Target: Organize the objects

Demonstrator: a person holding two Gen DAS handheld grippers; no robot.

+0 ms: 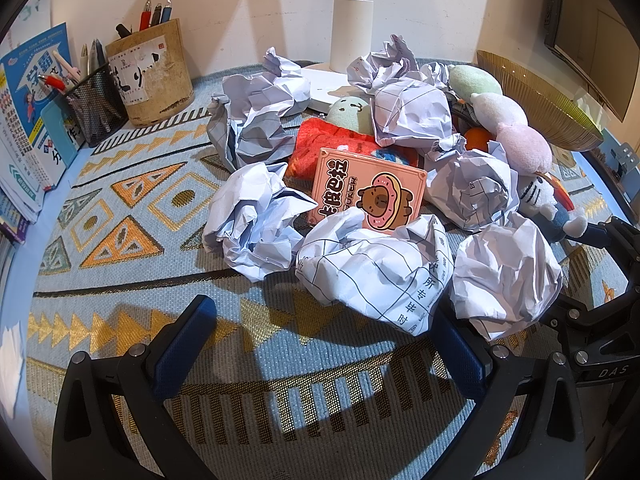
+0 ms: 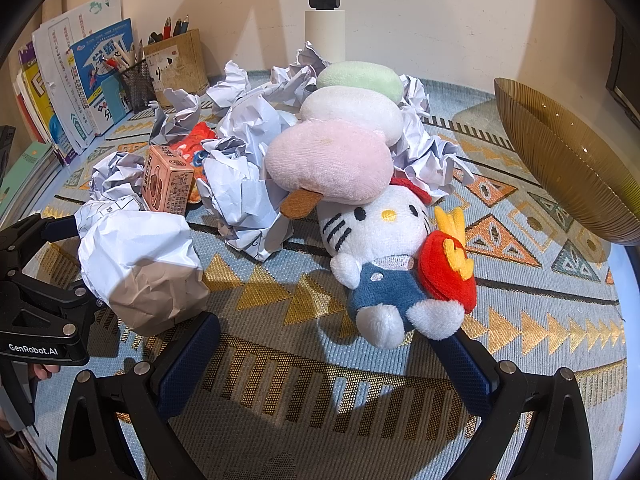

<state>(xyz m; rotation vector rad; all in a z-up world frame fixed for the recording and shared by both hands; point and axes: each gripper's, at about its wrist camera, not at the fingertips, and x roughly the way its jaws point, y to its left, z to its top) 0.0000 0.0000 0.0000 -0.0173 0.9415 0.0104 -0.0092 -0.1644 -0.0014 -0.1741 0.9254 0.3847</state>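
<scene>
Left gripper (image 1: 320, 344) and right gripper (image 2: 332, 356): both spread wide, empty. The cat plush (image 2: 380, 248) lies on the patterned cloth (image 2: 540, 320) just ahead of the right one; judged soft, light, compressible, best pinched across the torso.

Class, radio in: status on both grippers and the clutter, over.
Left gripper open, empty. Right gripper open, empty. White cat plush just ahead of it. Crumpled paper balls crowd pink card box.

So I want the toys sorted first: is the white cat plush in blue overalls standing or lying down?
Lying down: the white cat plush in blue overalls lies on its back on the patterned cloth, face up.
</scene>
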